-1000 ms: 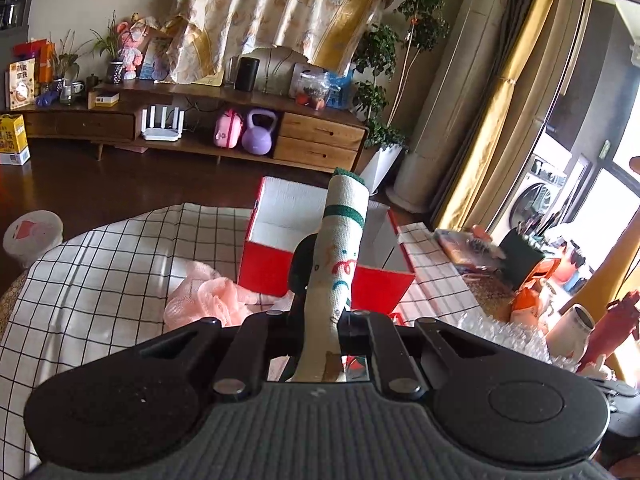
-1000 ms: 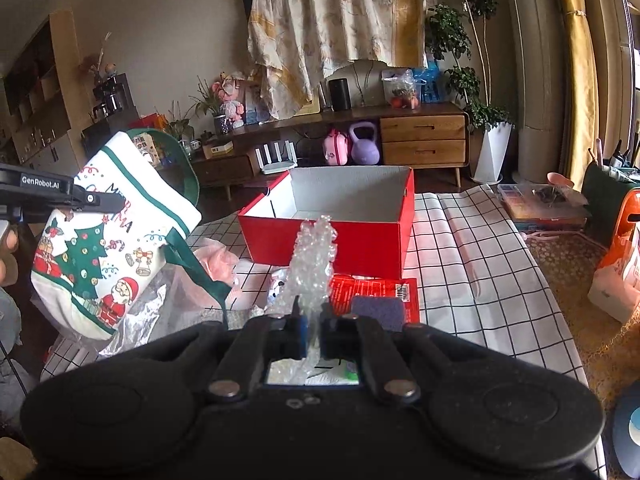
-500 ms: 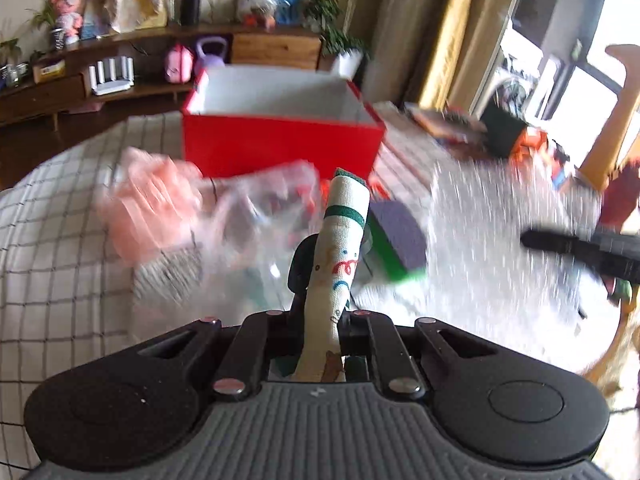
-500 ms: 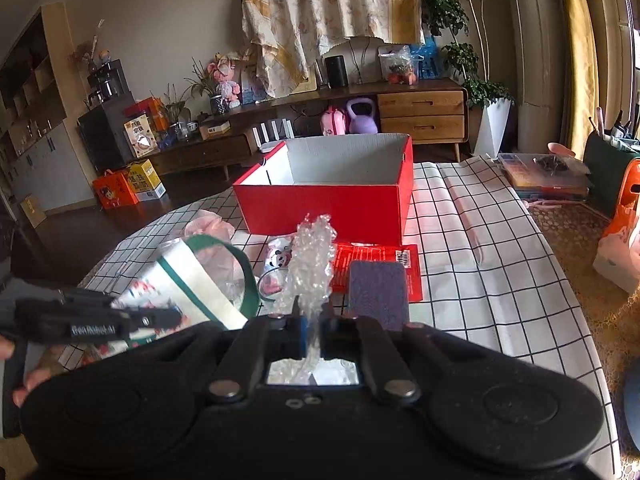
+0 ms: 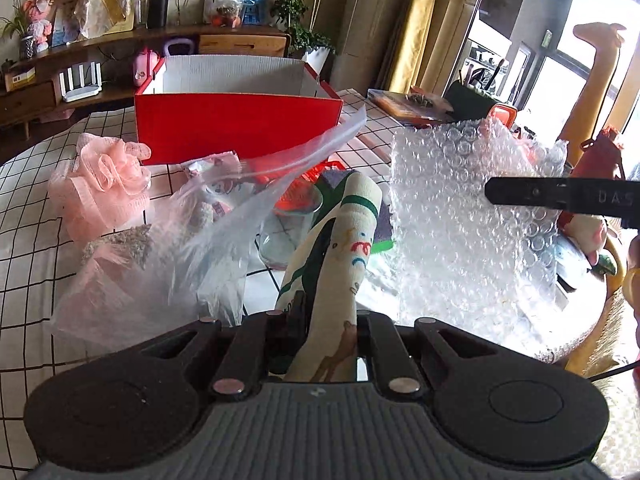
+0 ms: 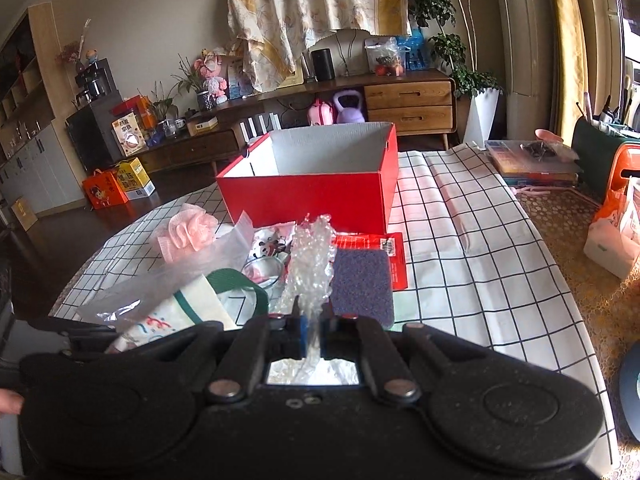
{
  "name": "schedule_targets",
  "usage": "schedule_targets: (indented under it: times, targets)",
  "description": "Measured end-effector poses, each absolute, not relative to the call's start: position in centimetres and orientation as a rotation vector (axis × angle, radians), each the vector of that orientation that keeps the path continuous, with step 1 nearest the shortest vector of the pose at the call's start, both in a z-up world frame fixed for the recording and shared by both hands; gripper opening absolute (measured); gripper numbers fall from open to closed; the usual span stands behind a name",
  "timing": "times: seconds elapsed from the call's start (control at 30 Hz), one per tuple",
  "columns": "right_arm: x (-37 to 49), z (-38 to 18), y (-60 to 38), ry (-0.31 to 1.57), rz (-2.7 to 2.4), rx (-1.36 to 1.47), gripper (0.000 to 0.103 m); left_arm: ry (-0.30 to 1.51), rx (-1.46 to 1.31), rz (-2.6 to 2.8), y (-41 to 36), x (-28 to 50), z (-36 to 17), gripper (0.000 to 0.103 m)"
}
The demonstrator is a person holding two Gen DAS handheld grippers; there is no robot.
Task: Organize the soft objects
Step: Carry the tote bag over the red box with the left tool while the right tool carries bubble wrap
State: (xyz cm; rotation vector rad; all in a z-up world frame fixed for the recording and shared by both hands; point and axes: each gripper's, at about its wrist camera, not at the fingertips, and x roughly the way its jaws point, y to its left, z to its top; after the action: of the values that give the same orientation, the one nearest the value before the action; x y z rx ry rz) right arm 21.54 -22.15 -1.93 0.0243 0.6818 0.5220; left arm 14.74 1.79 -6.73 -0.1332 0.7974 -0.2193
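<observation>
My left gripper [image 5: 325, 322] is shut on a cream cloth bag [image 5: 344, 248] with green trim and a festive print, held low over the pile of soft things. My right gripper [image 6: 313, 322] is shut on a crumpled sheet of bubble wrap [image 6: 310, 264]; in the left wrist view the sheet [image 5: 460, 216] hangs wide at the right. An open red box [image 6: 312, 196] stands behind the pile. On the checked cloth lie a pink mesh pouf [image 5: 104, 188], a clear plastic bag [image 5: 216, 236] and a purple sponge [image 6: 360, 284].
A red packet [image 6: 386, 246] lies under the sponge, and a small glass bowl [image 5: 288, 236] sits in the pile. The checked table [image 6: 480, 248] runs on to the right, where a flat storage case [image 6: 532, 162] sits at the far edge. A wooden sideboard [image 6: 408, 104] lines the wall.
My left gripper has come down with the cloth bag from high up beside the box to just over the pile, turning towards the bubble wrap. The right gripper has held still.
</observation>
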Motion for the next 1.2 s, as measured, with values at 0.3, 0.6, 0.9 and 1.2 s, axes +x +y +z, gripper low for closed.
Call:
schedule_targets:
  times: [0.3, 0.6, 0.9, 1.2]
  targets:
    - [23.7, 2.7, -22.1, 0.642, 0.559, 0.009, 0.005, 0.706, -0.143, -0.229, 2.2, 15.9, 3.0, 0.010]
    - [28.3, 6.6, -21.5, 0.581, 0.567, -0.007, 0.005, 0.595, -0.133, -0.151, 6.0, 20.8, 11.3, 0.010]
    - [34.8, 8.5, -19.4, 0.552, 0.557, -0.016, 0.005, 0.578, -0.048, -0.023, 8.3, 27.9, 12.3, 0.010]
    - [42.4, 7.5, -16.6, 0.520, 0.508, -0.011, 0.005, 0.517, -0.014, 0.024, 8.2, 36.3, 11.2, 0.010]
